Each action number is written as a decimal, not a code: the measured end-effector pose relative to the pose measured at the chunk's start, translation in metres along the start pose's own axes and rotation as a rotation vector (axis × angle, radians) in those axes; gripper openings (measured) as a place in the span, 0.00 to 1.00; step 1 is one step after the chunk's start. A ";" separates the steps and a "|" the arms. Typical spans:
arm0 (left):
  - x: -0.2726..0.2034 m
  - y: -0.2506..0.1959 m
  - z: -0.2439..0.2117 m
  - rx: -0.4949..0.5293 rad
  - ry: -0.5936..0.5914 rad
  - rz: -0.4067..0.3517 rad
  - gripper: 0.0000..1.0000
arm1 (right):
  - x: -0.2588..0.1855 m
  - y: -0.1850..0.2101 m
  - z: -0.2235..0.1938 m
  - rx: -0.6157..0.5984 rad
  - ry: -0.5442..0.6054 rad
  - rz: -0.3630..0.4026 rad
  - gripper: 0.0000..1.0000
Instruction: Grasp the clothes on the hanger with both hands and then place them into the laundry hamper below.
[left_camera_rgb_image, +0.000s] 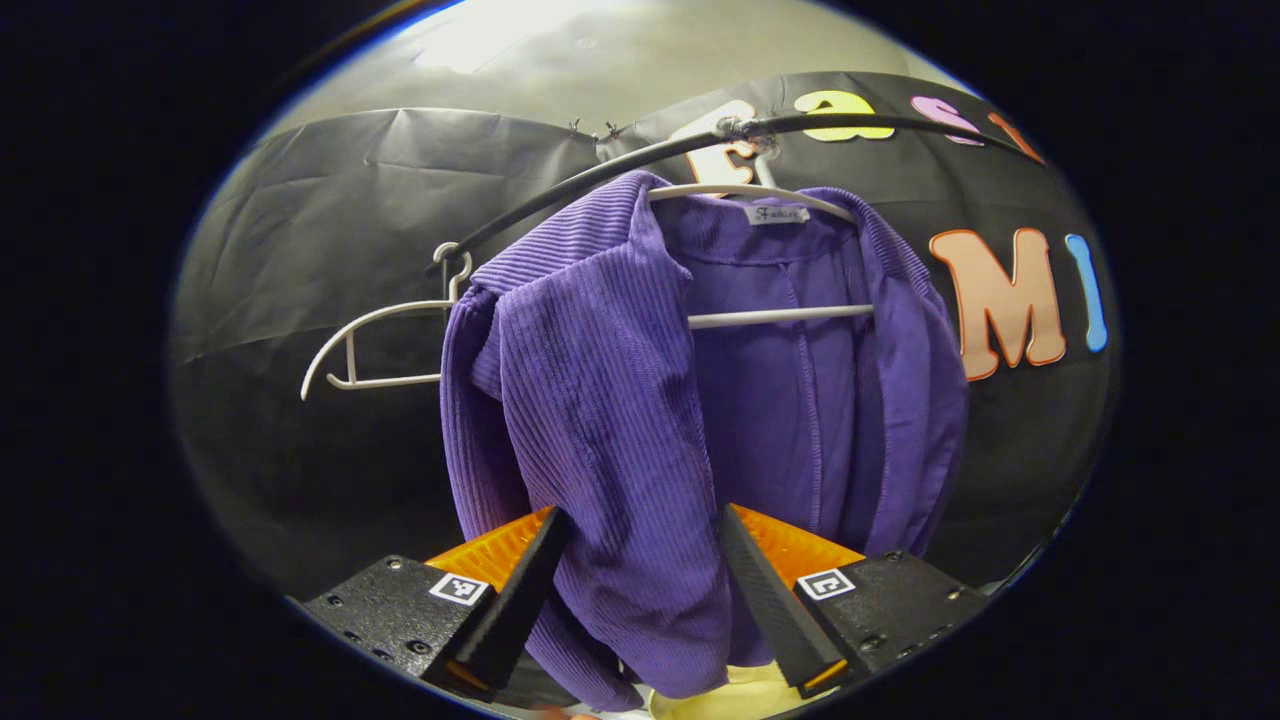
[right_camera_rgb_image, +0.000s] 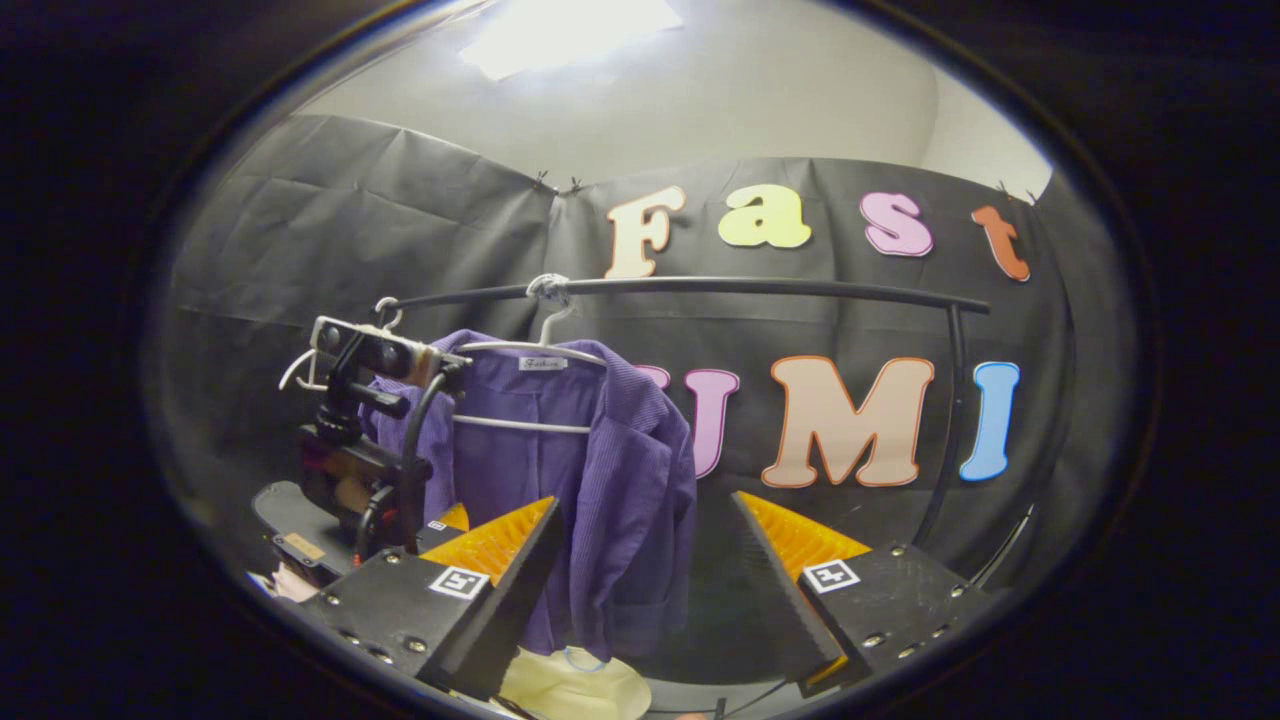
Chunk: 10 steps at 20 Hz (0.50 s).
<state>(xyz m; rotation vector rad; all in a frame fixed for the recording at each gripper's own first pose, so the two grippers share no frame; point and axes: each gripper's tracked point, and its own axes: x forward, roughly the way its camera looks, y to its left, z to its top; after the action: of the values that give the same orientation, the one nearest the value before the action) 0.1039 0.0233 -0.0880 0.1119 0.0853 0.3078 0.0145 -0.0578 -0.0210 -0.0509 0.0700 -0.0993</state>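
A purple ribbed jacket (left_camera_rgb_image: 640, 400) hangs on a white hanger (left_camera_rgb_image: 770, 315), hooked over a black rail (left_camera_rgb_image: 600, 170) in front of the black cloth wall. A second white hanger (left_camera_rgb_image: 370, 345) hangs bare on the same rail, just beside the jacket's shoulder.

In the left gripper view, the left tongs (left_camera_rgb_image: 640, 580) stand spread, one finger on each side of the jacket's front panel. The cloth hangs down between the fingers; whether either finger touches it I cannot tell, and nothing is pinched. Below the jacket's hem a pale yellow thing (left_camera_rgb_image: 730, 690) shows at the bottom edge, too cut off to name.

In the right gripper view, the right tongs (right_camera_rgb_image: 645, 570) are also spread and hold nothing. The jacket (right_camera_rgb_image: 620, 480) hangs farther off, with its near edge lying between the two fingers in the picture but behind them. The rail (right_camera_rgb_image: 750, 287) runs across and bends down into an upright post (right_camera_rgb_image: 950, 420) at one end. The left gripper (right_camera_rgb_image: 360, 450), with its camera on top, sits close against the far side of the jacket. A pale yellow thing (right_camera_rgb_image: 575, 685) lies under the jacket here too.
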 end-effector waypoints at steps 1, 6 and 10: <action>0.004 -0.002 0.001 -0.004 -0.004 -0.002 0.99 | 0.001 0.000 -0.001 0.002 0.002 0.002 0.98; 0.011 0.003 0.002 -0.051 -0.010 -0.018 0.71 | 0.008 0.004 -0.006 0.002 0.012 0.020 0.98; 0.007 0.009 0.000 -0.057 0.014 -0.029 0.27 | 0.018 0.012 -0.012 -0.009 0.021 0.040 0.95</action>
<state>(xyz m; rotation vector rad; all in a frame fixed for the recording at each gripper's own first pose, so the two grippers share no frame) 0.1080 0.0345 -0.0876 0.0524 0.0923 0.2819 0.0322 -0.0480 -0.0347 -0.0572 0.0927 -0.0598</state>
